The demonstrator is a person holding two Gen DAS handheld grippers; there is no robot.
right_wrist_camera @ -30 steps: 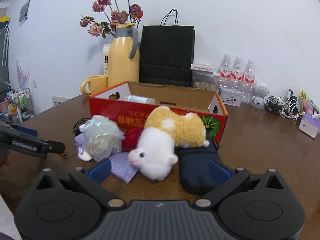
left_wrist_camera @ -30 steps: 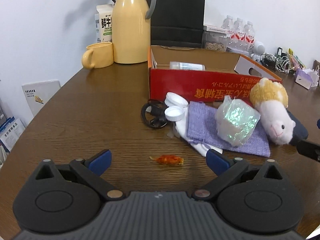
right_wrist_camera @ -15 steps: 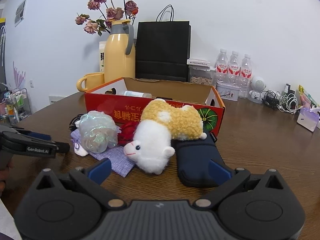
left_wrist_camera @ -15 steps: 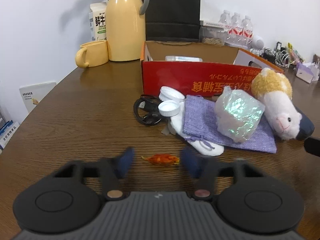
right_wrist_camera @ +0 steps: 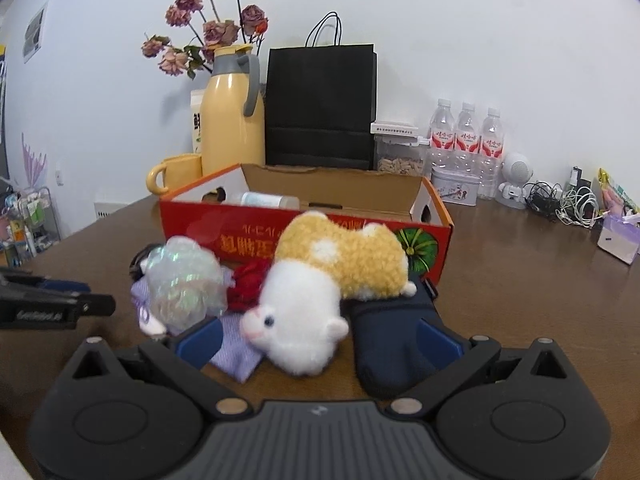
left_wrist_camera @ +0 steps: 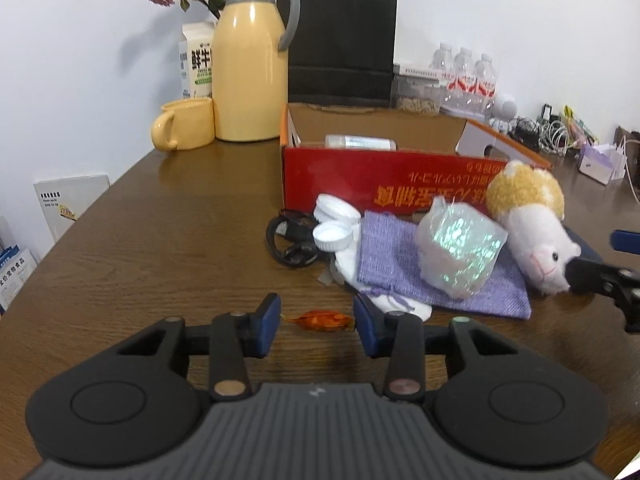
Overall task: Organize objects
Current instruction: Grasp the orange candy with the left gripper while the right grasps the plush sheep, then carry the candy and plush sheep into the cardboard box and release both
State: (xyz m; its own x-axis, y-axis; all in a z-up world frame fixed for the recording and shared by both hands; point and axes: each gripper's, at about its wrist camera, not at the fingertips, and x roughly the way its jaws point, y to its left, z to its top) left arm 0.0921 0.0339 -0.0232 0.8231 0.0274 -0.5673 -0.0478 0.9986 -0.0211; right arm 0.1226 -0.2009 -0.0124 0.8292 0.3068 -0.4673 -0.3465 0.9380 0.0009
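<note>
- Candy, or some small orange wrapped thing (left_wrist_camera: 319, 321), lies on the desk (left_wrist_camera: 168, 232) right between the two blue pads of my left claw (left_wrist_camera: 316, 322), which stands partly spread, neither pad touching it.
- Closing well, I judge, means keeping the pads low against the wood and centred on the wrapper's middle, since its twisted ends would slip out of a pinch.
- A slow squeeze suits it (the wrapper looks thin and crinkly, so it may skid sideways if one pad arrives first).
- My right claw (right_wrist_camera: 318, 340) is spread wide and grips nothing; it hovers over the plush hamster (right_wrist_camera: 320, 280), which leans on a navy pouch (right_wrist_camera: 392, 340) beside the purple cloth bag (left_wrist_camera: 400, 264) and an iridescent wrapped bundle (left_wrist_camera: 460, 252).
- The red cardboard box (left_wrist_camera: 380, 184) behind the pile, with one bottle (left_wrist_camera: 360, 142) already in it, looks like the likely destination.
- I'd keep the right claw clear of the left's lift path.
</note>
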